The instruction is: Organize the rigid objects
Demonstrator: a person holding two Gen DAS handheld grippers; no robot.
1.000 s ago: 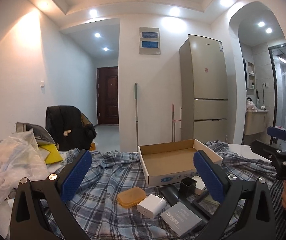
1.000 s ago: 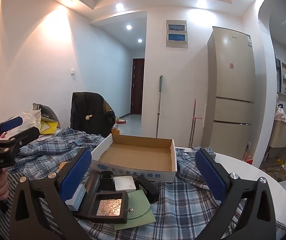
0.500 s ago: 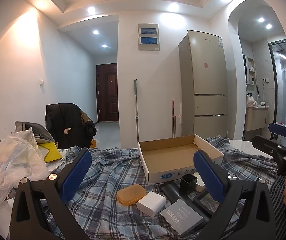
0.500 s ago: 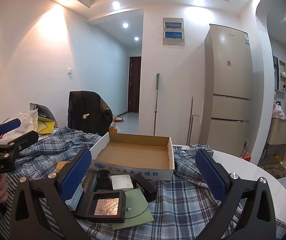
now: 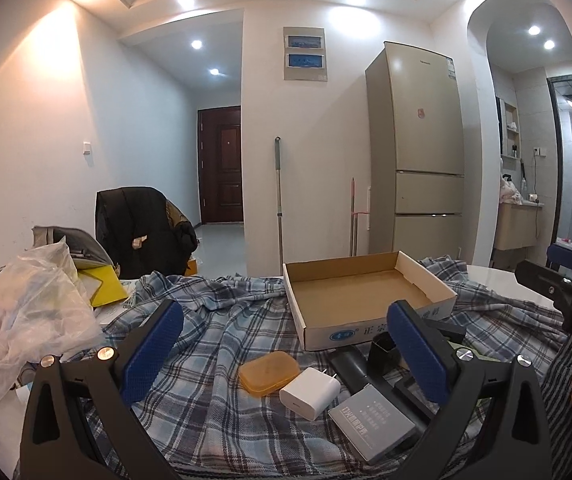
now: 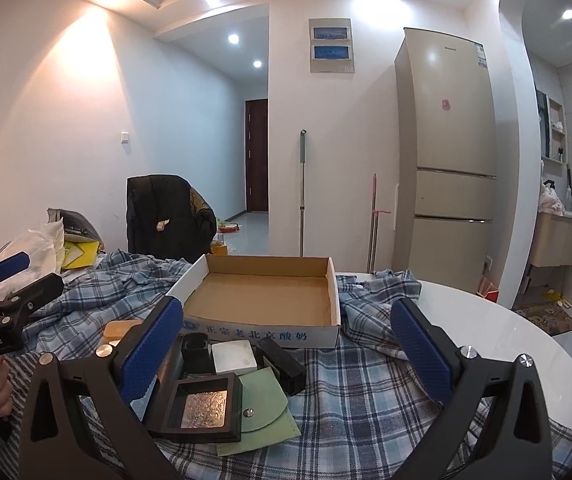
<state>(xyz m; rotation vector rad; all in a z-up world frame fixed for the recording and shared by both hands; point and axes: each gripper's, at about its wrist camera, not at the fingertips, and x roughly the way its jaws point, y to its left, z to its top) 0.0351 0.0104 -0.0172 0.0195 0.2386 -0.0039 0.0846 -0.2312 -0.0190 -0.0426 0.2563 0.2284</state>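
Both hand-held grippers (image 5: 286, 354) apparently empty

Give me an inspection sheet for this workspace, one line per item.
Surface: round white table under a blue plaid cloth.
Job's things: empty open cardboard box; orange plastic case, white charger plug, grey booklet, black framed tray, green snap pouch in front of it.
Clutter: plastic bag.
Grippers: left tongs, right tongs both open, empty.
Cables: nothing seen.
Surroundings: beige fridge, dark door.
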